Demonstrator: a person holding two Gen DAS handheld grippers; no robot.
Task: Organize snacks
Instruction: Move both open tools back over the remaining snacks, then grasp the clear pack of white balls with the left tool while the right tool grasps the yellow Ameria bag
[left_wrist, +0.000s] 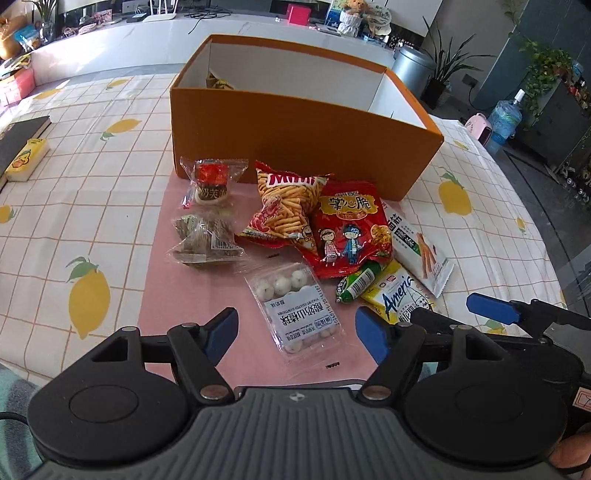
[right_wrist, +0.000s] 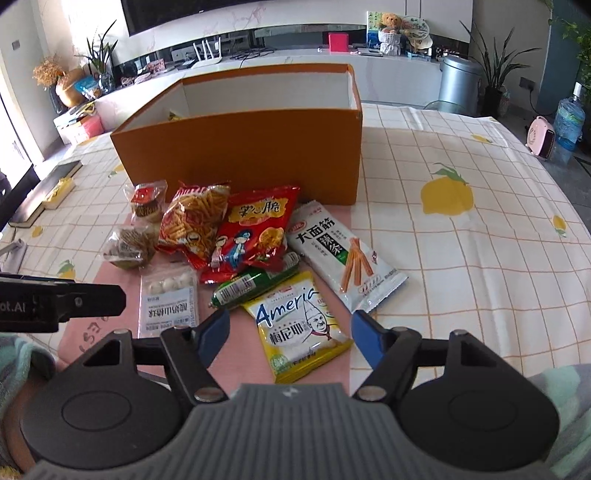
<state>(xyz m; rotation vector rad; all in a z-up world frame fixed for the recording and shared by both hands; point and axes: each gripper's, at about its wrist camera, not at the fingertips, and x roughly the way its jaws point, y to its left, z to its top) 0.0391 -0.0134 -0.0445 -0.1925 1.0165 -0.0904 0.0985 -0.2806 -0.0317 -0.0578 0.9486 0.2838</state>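
Both the left gripper (left_wrist: 295, 330) and the right gripper (right_wrist: 290, 328) hover with fingers wide apart and empty over light, crinkly snack packets (right_wrist: 258, 229) lying mid-surface before the orange box (right_wrist: 240, 155), best pinched at a flat sealed edge.

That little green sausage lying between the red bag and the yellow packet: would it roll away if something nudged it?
Probably: the green sausage is a round tube, so a sideways push would likely roll it. The yellow packet and red bag touching it might stop it. Its glossy wrapper looks slippery, and it seems firm rather than floppy.
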